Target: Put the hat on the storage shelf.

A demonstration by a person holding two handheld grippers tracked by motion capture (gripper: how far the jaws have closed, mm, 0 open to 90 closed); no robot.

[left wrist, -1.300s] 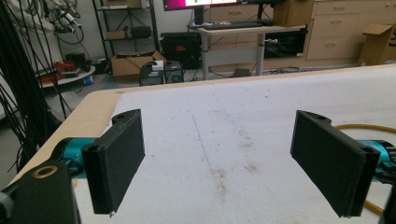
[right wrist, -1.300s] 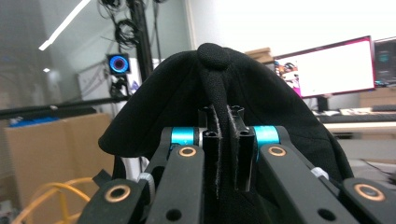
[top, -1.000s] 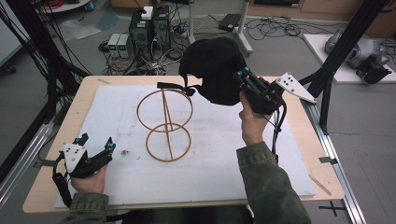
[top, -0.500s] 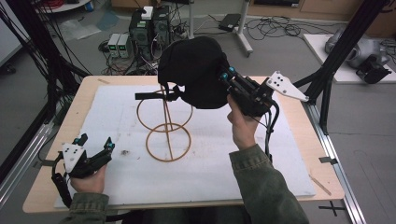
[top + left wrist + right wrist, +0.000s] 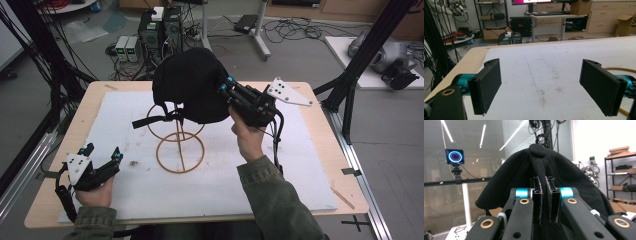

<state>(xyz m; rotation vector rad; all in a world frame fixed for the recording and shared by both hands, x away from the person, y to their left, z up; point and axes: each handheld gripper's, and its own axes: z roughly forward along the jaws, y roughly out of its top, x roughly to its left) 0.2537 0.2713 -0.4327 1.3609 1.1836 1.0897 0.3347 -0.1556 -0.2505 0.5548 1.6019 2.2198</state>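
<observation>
A black cap point(image 5: 190, 85) hangs in the air over the top ring of an orange wire stand point(image 5: 180, 160) in the middle of the white mat point(image 5: 290, 170). My right gripper point(image 5: 225, 87) is shut on the cap's right side, and in the right gripper view its jaws pinch a fold of the cap point(image 5: 574, 177) between them point(image 5: 544, 187). The cap's strap point(image 5: 150, 121) dangles at the left of the stand. At the mat's front left corner my left gripper point(image 5: 102, 152) rests low, its jaws wide apart point(image 5: 541, 87) with nothing between them.
The mat lies on a wooden table point(image 5: 345, 165). Part of the stand's base ring point(image 5: 621, 69) shows to the right of the left gripper. Black frame posts point(image 5: 360, 65) stand at the table's sides, with computers point(image 5: 160, 30) and cables on the floor behind.
My right gripper has carried the cap leftward, from the table's right back area to above the wire stand. The left gripper has stayed put.
</observation>
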